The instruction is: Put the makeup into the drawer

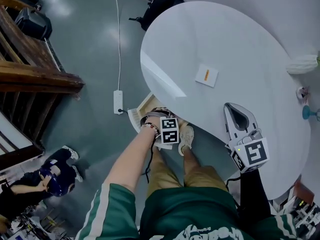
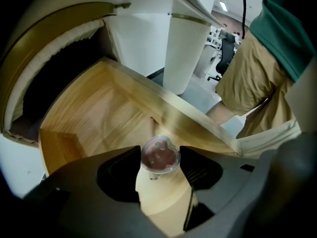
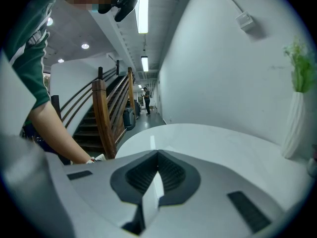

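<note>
A heart-shaped makeup case (image 2: 159, 156), lower centre of the frame, is gripped in the left tongs (image 2: 160, 158) above the wooden drawer (image 2: 99, 113). The right tongs (image 3: 157, 157) are closed over the white table (image 1: 225, 44). Grey floor (image 1: 90, 49) and wooden stairs (image 1: 30, 69) lie at left.

An office-like interior: wooden staircase (image 3: 104, 123), ceiling strip lights (image 3: 142, 9), swivel chair (image 2: 227, 48), grey floor (image 1: 100, 59).

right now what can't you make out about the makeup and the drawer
- Makeup case: head view, hidden beneath the left gripper; its print is too small in the left gripper view.
- Drawer: head view shows only a corner; the table covers the rest.
- Drawer's back: left gripper view, lost in shadow.
</note>
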Demonstrator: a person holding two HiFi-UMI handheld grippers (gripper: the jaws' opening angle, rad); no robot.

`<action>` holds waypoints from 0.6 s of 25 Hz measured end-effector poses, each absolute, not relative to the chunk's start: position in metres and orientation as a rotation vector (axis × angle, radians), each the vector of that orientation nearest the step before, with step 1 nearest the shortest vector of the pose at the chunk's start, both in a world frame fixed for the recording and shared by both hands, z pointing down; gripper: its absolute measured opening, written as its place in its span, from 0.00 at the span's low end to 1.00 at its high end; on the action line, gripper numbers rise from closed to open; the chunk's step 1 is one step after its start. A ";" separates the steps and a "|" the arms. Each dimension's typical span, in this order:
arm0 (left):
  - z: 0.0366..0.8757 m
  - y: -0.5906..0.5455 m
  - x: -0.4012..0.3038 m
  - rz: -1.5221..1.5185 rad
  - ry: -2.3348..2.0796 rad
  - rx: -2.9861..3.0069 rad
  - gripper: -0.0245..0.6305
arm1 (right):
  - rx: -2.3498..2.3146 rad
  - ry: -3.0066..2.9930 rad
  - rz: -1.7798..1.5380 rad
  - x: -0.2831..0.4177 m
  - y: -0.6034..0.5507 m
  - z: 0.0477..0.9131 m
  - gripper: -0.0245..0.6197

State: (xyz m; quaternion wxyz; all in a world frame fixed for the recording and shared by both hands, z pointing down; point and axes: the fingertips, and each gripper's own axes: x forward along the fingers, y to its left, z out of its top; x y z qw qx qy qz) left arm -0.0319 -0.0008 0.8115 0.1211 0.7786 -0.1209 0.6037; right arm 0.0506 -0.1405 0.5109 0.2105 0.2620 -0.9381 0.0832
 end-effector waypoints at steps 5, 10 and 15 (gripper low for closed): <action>0.819 -0.009 -0.029 1.750 -0.392 2.302 0.42 | 0.715 -2.591 0.201 0.051 -0.137 0.515 0.05; 0.826 -0.009 -0.029 1.771 -0.395 2.306 0.42 | 0.723 -2.586 0.182 0.054 -0.137 0.514 0.05; 0.821 -0.013 -0.030 1.728 -0.419 2.305 0.54 | 0.726 -2.586 0.155 0.054 -0.139 0.509 0.05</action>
